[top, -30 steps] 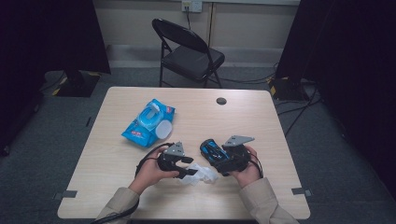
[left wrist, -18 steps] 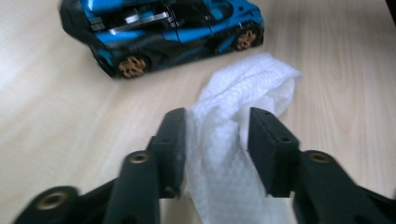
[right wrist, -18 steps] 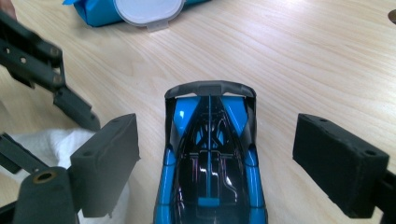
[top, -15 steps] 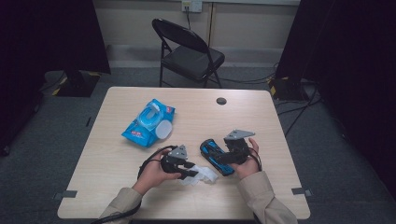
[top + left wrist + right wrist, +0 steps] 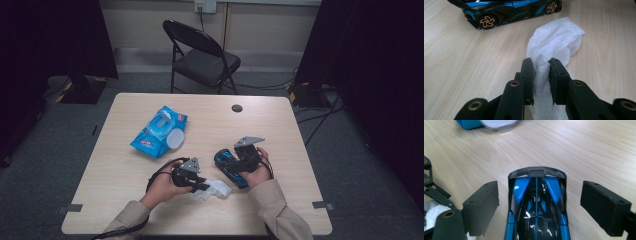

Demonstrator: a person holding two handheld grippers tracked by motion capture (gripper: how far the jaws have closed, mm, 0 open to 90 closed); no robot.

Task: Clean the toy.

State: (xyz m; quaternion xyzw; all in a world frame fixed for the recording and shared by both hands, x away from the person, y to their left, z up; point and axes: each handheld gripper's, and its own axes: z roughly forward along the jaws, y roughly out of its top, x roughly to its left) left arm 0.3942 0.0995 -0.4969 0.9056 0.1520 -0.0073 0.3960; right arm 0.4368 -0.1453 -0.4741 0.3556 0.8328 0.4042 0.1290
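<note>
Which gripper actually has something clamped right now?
The left gripper: its jaws have just closed onto the white wipe. The right gripper straddles the toy car without touching.

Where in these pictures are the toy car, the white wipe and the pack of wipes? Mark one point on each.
toy car (image 5: 536, 207): right gripper view, on its black and blue roof.
white wipe (image 5: 554, 37): left gripper view, on the bunched part beyond the jaws.
pack of wipes (image 5: 150, 142): high view, on the blue wrapper.
</note>
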